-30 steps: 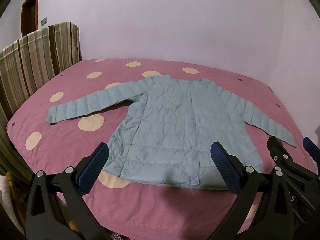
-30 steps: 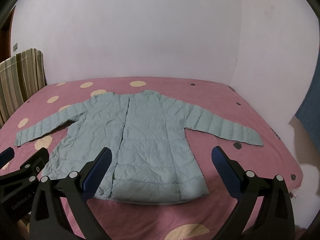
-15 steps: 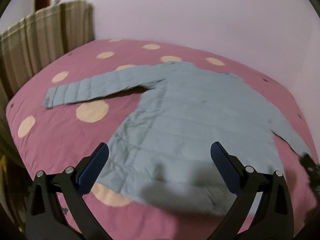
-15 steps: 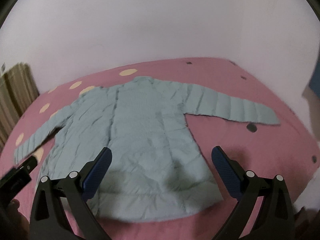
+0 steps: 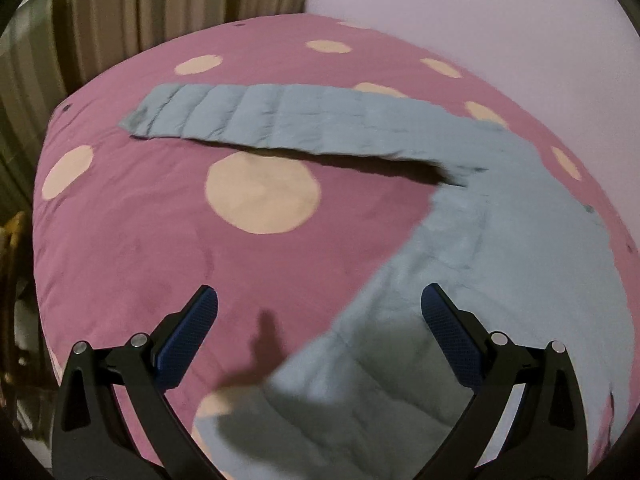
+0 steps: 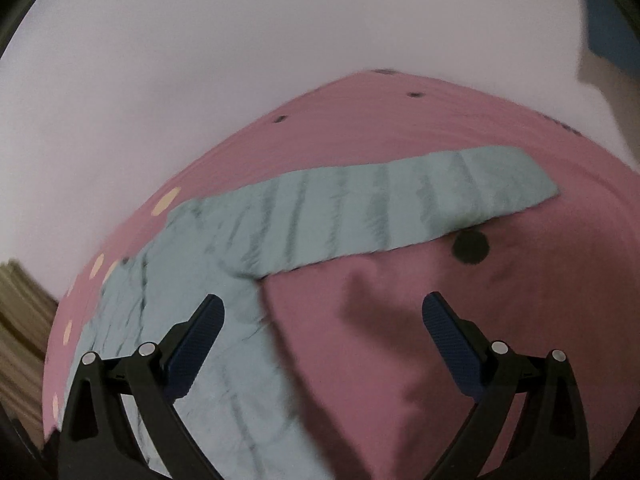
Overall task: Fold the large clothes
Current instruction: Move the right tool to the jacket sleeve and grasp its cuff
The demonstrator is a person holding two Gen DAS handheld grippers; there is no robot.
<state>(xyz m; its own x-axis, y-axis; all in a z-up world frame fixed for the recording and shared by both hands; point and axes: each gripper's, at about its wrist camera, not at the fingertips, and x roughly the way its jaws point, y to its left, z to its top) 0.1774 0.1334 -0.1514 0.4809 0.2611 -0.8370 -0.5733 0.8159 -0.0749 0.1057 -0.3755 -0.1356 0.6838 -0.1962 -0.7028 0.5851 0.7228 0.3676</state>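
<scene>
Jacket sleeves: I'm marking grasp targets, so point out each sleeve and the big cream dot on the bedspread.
left sleeve (image 5: pixel 280 120), left wrist view, middle of its length.
right sleeve (image 6: pixel 400 208), right wrist view, middle of its length.
big cream dot (image 5: pixel 262 192), left wrist view, its centre.

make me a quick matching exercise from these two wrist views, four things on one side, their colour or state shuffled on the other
Things:
1. jacket
2. bedspread
3. curtain
4. left hand-held gripper

Colour or state:
A. pink with cream dots
B. open, holding nothing
C. pale blue-grey, spread flat with sleeves out
D. striped olive and beige

Pairs: 1-C, 2-A, 3-D, 4-B
</scene>
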